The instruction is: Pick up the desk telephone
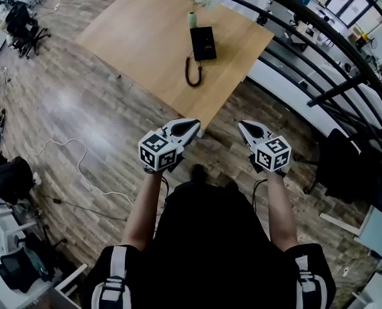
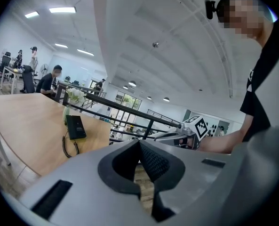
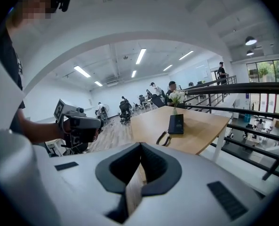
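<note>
Left hand-held gripper (image 1: 195, 125) short of table (image 1: 139, 37).

Wooden table (image 1: 145, 37) at upper centre, black desk telephone (image 1: 203, 42) on it, coiled cord (image 1: 192, 71) looping below, vase of white flowers (image 1: 193, 17) just above, left gripper (image 1: 192, 127) and right gripper (image 1: 243, 127) mid-frame, jaws together, empty, black railing (image 1: 319, 50) at right.

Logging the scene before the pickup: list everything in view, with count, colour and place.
table: one, light wood, on the floor ahead
desk telephone: one, black, on the table
coiled cord: one, black, on the table, nearer side of the telephone
vase of flowers: one, pale vase, white blooms, just beyond the telephone
railing: one, black, right of the table
cable: one, white, on the floor, left
office chair: one, black, far left
left gripper: one, white-grey, shut, empty, over the floor
right gripper: one, white-grey, shut, empty, over the floor
</note>
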Demonstrator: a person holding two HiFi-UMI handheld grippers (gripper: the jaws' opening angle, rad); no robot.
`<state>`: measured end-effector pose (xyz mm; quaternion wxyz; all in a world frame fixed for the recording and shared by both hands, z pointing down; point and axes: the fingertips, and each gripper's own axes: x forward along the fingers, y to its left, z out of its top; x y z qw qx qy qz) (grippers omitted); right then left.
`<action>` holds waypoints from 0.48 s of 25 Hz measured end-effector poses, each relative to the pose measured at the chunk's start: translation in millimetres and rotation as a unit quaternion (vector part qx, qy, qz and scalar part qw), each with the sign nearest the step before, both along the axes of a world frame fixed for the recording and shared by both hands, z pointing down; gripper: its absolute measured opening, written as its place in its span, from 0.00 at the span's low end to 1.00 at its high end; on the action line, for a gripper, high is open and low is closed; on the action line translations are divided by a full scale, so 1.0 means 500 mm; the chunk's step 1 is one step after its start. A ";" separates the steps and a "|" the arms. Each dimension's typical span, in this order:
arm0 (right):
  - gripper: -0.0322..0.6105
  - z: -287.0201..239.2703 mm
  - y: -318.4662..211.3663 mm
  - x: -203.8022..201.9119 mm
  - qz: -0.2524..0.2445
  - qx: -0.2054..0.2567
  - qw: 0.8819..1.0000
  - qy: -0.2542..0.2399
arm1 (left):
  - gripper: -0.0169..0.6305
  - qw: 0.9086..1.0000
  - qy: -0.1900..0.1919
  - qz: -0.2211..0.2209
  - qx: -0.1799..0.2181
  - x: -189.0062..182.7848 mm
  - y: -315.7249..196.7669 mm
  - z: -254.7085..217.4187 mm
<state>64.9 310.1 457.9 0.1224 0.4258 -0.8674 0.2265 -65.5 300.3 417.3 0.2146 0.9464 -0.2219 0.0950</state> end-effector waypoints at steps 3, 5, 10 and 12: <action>0.09 0.001 -0.012 -0.017 0.010 -0.001 1.000 -0.001 | 0.06 1.000 0.000 0.011 -0.002 -0.017 -0.019 0.003; 0.09 0.004 -0.019 -0.027 0.018 -0.002 1.000 0.000 | 0.06 1.000 0.000 0.018 -0.002 -0.026 -0.029 0.003; 0.09 0.026 -0.018 -0.052 0.021 -0.012 1.000 0.001 | 0.06 1.000 0.001 0.022 -0.005 -0.045 -0.043 0.015; 0.09 0.039 -0.017 -0.058 0.022 -0.021 1.000 0.003 | 0.06 1.000 -0.001 0.022 -0.009 -0.054 -0.039 0.023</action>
